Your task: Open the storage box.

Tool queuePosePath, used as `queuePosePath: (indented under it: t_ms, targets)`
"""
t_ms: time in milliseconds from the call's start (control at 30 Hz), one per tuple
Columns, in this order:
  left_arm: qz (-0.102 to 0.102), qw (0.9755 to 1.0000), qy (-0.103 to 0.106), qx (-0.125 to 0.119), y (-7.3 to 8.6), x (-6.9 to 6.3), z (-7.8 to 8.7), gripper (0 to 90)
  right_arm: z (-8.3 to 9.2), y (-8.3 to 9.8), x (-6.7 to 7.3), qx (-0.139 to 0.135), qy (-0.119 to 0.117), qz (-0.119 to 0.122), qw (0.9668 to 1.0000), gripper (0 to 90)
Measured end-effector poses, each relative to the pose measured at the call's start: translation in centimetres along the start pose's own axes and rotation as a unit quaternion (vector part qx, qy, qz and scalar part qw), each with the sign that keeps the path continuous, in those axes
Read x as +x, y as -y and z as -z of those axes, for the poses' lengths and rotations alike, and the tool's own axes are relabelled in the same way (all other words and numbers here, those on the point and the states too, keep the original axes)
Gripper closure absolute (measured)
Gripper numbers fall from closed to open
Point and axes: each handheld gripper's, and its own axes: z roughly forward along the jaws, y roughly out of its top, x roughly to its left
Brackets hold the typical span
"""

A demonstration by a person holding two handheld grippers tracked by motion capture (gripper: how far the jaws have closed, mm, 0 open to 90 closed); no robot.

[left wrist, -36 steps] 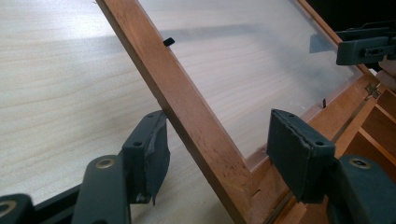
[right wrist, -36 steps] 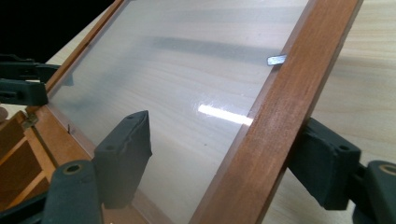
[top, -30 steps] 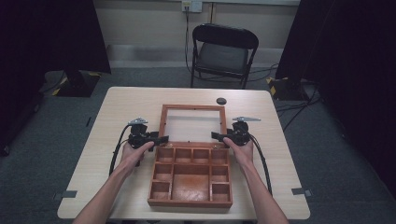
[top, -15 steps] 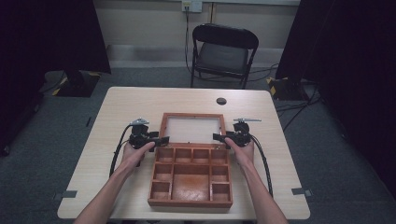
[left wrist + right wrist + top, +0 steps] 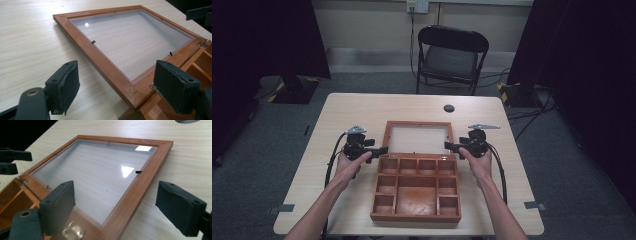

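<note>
- The lid (image 5: pixel 416 138) of the wooden box (image 5: pixel 417 192) lies flat open on the table (image 5: pixel 362 107).
- Both grippers, left (image 5: pixel 381 148) and right (image 5: pixel 449 145), have just been opening; jaws apart, nothing clamped.
- Next likely: backing away from the lid's edges.

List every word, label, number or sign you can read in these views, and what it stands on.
None can be read.
The wooden box and its glass lid, folded flat on the table, bear no writing.
The wall outlet plate and the black-and-yellow striped floor pieces carry no readable text.
</note>
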Motion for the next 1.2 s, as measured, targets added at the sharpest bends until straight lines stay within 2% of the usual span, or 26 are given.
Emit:
queuePosePath:
  t_ms: [167, 400, 533, 633, 700, 733, 800, 833, 900, 1000, 1033, 1133, 1200]
  targets:
    - [-0.009, 0.9999, -0.004, -0.002, 0.3, 0.0, 1.5, 19.7, 1.6, 0.3, 0.5, 0.0, -0.005, 0.013, 0.9999, 14.9]
    - [-0.029, 0.9995, -0.008, 0.0, 0.7, -0.5, 3.5, 19.7, 4.1, 1.2, 1.0, 0.003, 0.025, 0.042, 0.9988, 15.0]
    - [-0.038, 0.9992, -0.008, 0.01, 1.1, -0.7, 4.2, 19.7, 5.8, 1.9, 1.1, -0.002, 0.034, 0.042, 0.9985, 15.1]
    - [-0.043, 0.9987, -0.021, 0.02, 1.6, -0.7, 4.7, 19.8, 6.6, 2.6, 1.1, -0.002, 0.043, 0.038, 0.9984, 15.1]
    - [-0.036, 0.9988, -0.024, 0.022, 1.9, -0.6, 5.0, 19.8, 7.1, 3.1, 1.0, 0.005, 0.062, 0.042, 0.9972, 15.3]
    - [-0.036, 0.9982, -0.035, 0.032, 2.1, -0.6, 5.1, 20.2, 7.3, 3.4, 1.1, 0.009, 0.068, 0.043, 0.9967, 17.1]
    - [-0.037, 0.9977, -0.041, 0.04, 2.6, -0.6, 5.4, 20.6, 8.0, 4.1, 1.1, -0.001, 0.087, 0.047, 0.9951, 19.0]
    - [-0.037, 0.9974, -0.044, 0.043, 2.9, -0.6, 5.6, 21.0, 8.2, 4.4, 1.0, -0.002, 0.089, 0.042, 0.9952, 16.2]
    - [-0.043, 0.9959, -0.06, 0.052, 3.5, -0.6, 5.9, 21.3, 8.6, 5.0, 0.8, 0.006, 0.089, 0.036, 0.9954, 16.1]
    - [-0.031, 0.9962, -0.063, 0.051, 4.3, -0.4, 6.5, 21.3, 9.2, 6.0, 0.8, 0.013, 0.094, 0.032, 0.995, 15.1]
    - [-0.032, 0.9954, -0.072, 0.054, 4.6, -0.3, 6.7, 21.3, 9.5, 6.4, 0.8, 0.015, 0.097, 0.031, 0.9947, 15.1]
    - [-0.033, 0.9945, -0.079, 0.06, 5.2, 0.0, 7.0, 21.3, 10.0, 7.1, 0.6, 0.022, 0.104, 0.028, 0.9939, 15.1]
    - [-0.04, 0.9925, -0.094, 0.068, 5.7, -0.1, 7.1, 21.4, 10.3, 7.8, 0.5, 0.03, 0.111, 0.025, 0.993, 15.2]
